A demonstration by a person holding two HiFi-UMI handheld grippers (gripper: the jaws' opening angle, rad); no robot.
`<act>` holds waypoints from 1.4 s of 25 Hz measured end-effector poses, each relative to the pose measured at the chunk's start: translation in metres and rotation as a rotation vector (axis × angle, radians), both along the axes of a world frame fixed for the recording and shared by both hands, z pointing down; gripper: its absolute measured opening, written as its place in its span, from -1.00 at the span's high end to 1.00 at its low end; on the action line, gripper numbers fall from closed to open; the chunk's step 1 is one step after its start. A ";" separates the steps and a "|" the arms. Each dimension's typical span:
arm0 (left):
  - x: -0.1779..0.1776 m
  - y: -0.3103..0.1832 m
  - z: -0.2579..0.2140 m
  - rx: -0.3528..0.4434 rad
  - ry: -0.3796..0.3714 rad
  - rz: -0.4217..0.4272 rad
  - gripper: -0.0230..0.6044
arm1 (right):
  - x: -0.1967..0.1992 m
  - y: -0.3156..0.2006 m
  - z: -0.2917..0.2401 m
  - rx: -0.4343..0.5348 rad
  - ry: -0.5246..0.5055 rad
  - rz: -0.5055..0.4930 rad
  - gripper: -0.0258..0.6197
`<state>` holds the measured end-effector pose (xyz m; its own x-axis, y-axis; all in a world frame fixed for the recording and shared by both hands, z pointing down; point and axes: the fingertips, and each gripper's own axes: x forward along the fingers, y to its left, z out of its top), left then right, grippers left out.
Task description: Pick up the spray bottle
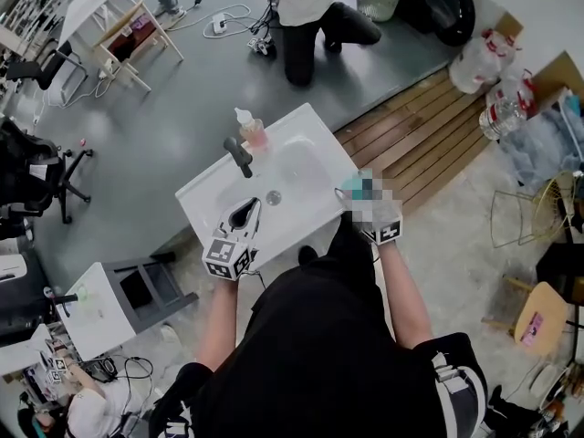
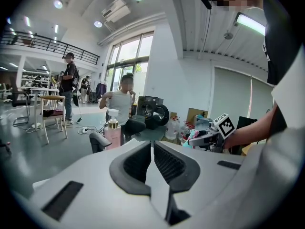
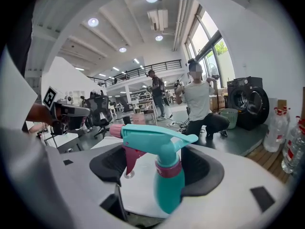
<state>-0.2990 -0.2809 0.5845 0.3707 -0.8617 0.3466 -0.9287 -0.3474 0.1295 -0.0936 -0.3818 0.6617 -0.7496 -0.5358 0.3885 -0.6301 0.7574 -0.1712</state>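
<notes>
A teal spray bottle (image 3: 169,185) with a pink nozzle tip and pink collar stands upright between the jaws of my right gripper (image 3: 162,171), which is shut on its body. In the head view the spray bottle (image 1: 352,188) and right gripper (image 1: 361,197) hang over the right end of the white sink (image 1: 205,197), partly under a mosaic patch. My left gripper (image 1: 245,212) hovers over the sink's front edge, its pads (image 2: 167,161) together with nothing between them. The left gripper view shows the right gripper (image 2: 206,138) with the teal bottle (image 2: 192,138) off to the right.
On the sink's back rim are a black faucet (image 1: 239,156) and a pink soap dispenser (image 1: 251,133); a drain (image 1: 273,197) is in the basin. A person kneels behind the sink (image 1: 306,16). Wooden slats (image 1: 429,126) and water jugs (image 1: 502,108) lie right.
</notes>
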 end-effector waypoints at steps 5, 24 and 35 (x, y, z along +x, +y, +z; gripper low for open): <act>-0.005 0.006 -0.001 0.010 0.008 -0.010 0.81 | -0.009 0.008 -0.012 0.035 0.029 -0.046 -0.18; -0.022 0.028 0.001 0.024 0.037 -0.056 0.81 | -0.038 0.030 -0.045 0.068 -0.010 -0.105 -0.18; -0.040 0.041 0.004 0.021 0.049 -0.095 0.81 | -0.073 0.035 -0.061 0.055 -0.084 -0.159 -0.18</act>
